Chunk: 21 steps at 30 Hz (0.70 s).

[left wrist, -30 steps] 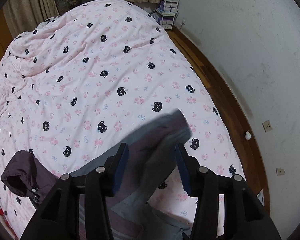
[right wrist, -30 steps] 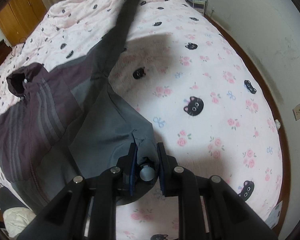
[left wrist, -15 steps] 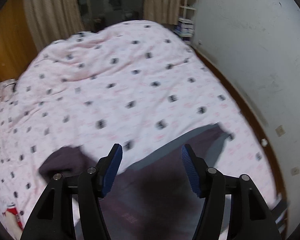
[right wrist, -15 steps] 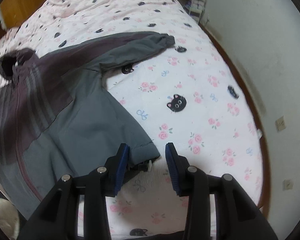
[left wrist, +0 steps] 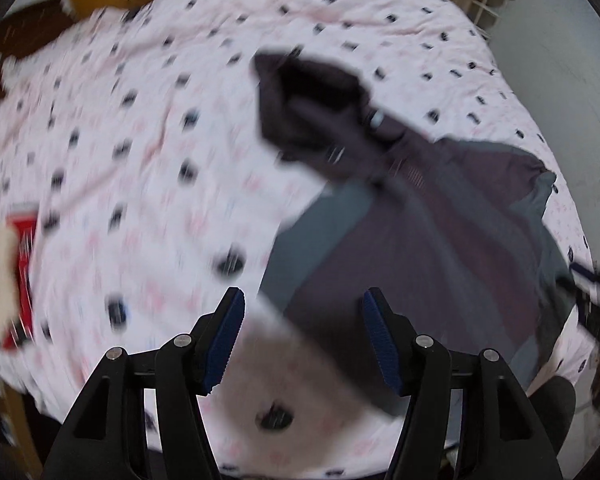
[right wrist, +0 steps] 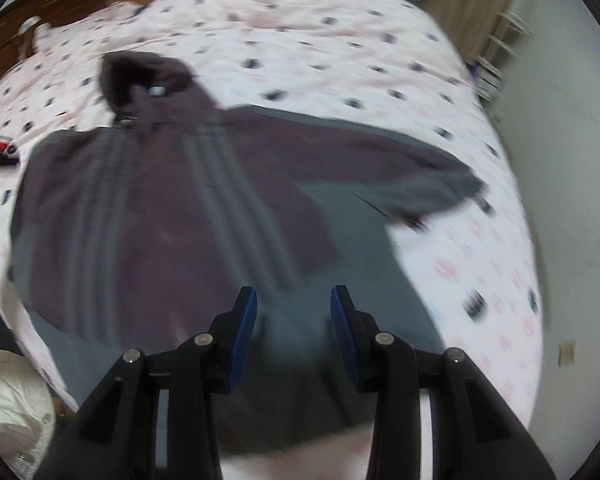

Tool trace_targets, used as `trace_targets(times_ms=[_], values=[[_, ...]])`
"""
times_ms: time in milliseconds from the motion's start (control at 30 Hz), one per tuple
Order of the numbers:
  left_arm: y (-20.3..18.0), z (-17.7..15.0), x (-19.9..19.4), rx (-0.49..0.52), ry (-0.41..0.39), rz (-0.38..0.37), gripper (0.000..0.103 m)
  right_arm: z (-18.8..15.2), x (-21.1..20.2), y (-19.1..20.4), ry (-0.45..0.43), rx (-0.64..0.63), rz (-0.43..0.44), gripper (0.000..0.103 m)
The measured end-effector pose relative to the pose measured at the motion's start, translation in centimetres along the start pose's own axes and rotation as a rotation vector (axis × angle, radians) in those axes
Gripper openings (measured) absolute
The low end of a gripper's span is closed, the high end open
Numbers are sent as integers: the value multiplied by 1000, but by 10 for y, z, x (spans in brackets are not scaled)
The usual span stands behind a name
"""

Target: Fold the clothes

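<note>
A dark purple and grey hooded jacket [right wrist: 204,216] lies spread on the bed, hood [right wrist: 140,76] away from me, one sleeve [right wrist: 432,188] stretched to the right. In the left wrist view the jacket [left wrist: 440,240] lies to the right, its hood [left wrist: 312,96] at the top. My left gripper [left wrist: 302,340] is open and empty above the jacket's left edge. My right gripper [right wrist: 294,328] is open and empty above the jacket's lower grey part. Both views are motion-blurred.
The bed has a pink quilt [left wrist: 120,140] printed with black cat faces and flowers. A red item [left wrist: 20,260] lies at the bed's left edge. A white wall [right wrist: 572,160] runs along the right. A white shelf [right wrist: 504,52] stands at the far right corner.
My right gripper has opened and let go of the jacket's hem. Both grippers have swung left, so the jacket now shows whole, spread on the bed.
</note>
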<state>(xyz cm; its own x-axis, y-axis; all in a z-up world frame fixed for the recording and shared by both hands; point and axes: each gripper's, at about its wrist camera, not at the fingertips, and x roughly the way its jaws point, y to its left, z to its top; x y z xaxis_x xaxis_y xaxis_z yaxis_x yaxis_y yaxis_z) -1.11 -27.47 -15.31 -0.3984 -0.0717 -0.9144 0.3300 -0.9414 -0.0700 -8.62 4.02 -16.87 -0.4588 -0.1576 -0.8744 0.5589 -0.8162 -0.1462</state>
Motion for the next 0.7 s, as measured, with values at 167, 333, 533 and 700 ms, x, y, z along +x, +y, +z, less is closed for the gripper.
trace_targets(times_ms=[167, 333, 533, 700], values=[[18, -38, 3, -14, -5, 9, 56, 56, 23, 58, -14, -113, 66, 40], [25, -46, 10, -13, -32, 16, 56, 112, 47, 115, -28, -225, 132, 40], [29, -50, 28, -26, -29, -42, 56, 147, 69, 155, -24, -275, 170, 40], [27, -56, 40, -20, -24, -73, 56, 148, 65, 186, -15, -355, 272, 40]])
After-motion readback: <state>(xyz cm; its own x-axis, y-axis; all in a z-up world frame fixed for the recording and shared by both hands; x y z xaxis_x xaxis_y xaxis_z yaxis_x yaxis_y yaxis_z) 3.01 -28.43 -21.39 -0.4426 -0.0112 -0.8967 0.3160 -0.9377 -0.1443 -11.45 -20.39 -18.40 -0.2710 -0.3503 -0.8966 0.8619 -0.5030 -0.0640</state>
